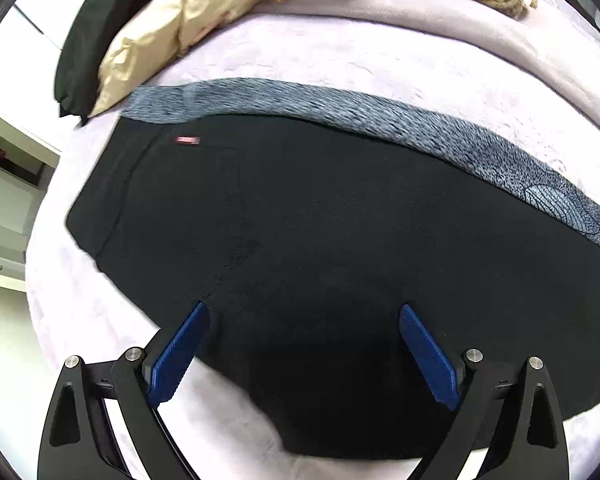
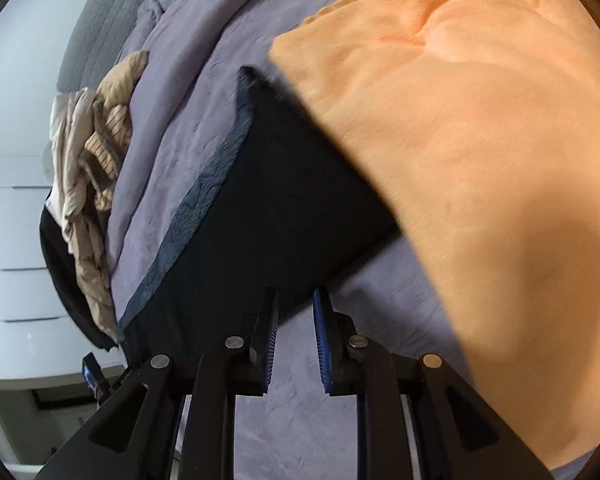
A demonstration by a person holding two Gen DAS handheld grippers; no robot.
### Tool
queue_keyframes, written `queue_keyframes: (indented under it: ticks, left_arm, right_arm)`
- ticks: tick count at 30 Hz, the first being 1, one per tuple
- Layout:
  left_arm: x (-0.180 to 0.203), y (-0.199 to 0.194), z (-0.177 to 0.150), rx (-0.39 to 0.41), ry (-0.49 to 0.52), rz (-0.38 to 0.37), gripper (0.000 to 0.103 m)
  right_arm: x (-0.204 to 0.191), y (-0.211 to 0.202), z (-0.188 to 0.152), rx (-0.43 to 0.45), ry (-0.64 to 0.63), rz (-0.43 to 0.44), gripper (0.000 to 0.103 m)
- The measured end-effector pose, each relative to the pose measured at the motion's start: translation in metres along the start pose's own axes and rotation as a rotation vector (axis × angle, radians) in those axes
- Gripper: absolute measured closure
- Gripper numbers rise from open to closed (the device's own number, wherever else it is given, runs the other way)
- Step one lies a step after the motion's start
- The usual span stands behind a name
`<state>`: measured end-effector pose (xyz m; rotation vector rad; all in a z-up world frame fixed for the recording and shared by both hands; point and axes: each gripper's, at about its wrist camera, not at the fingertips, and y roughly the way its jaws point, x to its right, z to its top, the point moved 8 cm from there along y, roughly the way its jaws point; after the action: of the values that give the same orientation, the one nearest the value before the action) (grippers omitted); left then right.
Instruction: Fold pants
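Observation:
Black pants (image 1: 300,208) lie flat and folded lengthwise on a lilac bedspread (image 1: 340,52). A small red label sits near the waistband at the left. A blue-grey fuzzy strip (image 1: 380,120) runs along their far edge. My left gripper (image 1: 304,309) hovers over the near edge, jaws wide open and holding nothing. In the right wrist view the pants (image 2: 284,184) stretch away from my right gripper (image 2: 297,293). Its blue pads stand a narrow gap apart at the pants' near corner, not pressing the cloth. Orange fabric (image 2: 480,160) close to the camera hides the pants' right part.
A pile of beige and striped clothes (image 1: 172,28) and a black garment (image 1: 84,52) lie at the bed's far left edge; the pile (image 2: 92,160) also appears in the right wrist view. White drawers (image 2: 12,240) stand beyond the bed. The bedspread (image 2: 300,400) is bare under the right gripper.

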<state>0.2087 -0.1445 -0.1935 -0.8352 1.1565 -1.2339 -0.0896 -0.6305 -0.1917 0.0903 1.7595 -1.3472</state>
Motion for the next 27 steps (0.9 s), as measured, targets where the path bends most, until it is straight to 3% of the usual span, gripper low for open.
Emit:
queue_keyframes:
  ticks: [6, 11, 13, 18, 21, 26, 27]
  left_arm:
    - [-0.044, -0.012, 0.009, 0.04, -0.021, 0.022, 0.006]
    - [-0.093, 0.006, 0.034, 0.067, 0.016, 0.051, 0.006]
    - [-0.113, 0.021, 0.047, 0.076, 0.039, 0.07, 0.006]
    - [-0.157, 0.056, 0.067, 0.085, 0.053, 0.08, 0.006]
    - [-0.165, 0.071, 0.07, 0.079, 0.069, -0.012, 0.005]
    - [-0.168, 0.08, 0.074, 0.086, 0.136, -0.055, 0.0]
    - [-0.169, 0.081, 0.075, 0.076, 0.129, -0.073, 0.0]
  right_arm:
    - [-0.081, 0.07, -0.066, -0.215, -0.161, 0.098, 0.075]
    - [-0.177, 0.159, -0.143, -0.38, -0.27, 0.225, 0.074]
    - [-0.207, 0.193, -0.168, -0.418, -0.297, 0.25, 0.07]
    - [-0.254, 0.263, -0.212, -0.416, -0.249, 0.294, 0.068]
    - [-0.263, 0.277, -0.221, -0.367, -0.223, 0.29, 0.066]
    - [-0.266, 0.285, -0.22, -0.338, -0.118, 0.278, 0.066]
    - [-0.272, 0.283, -0.219, -0.34, -0.154, 0.253, 0.073]
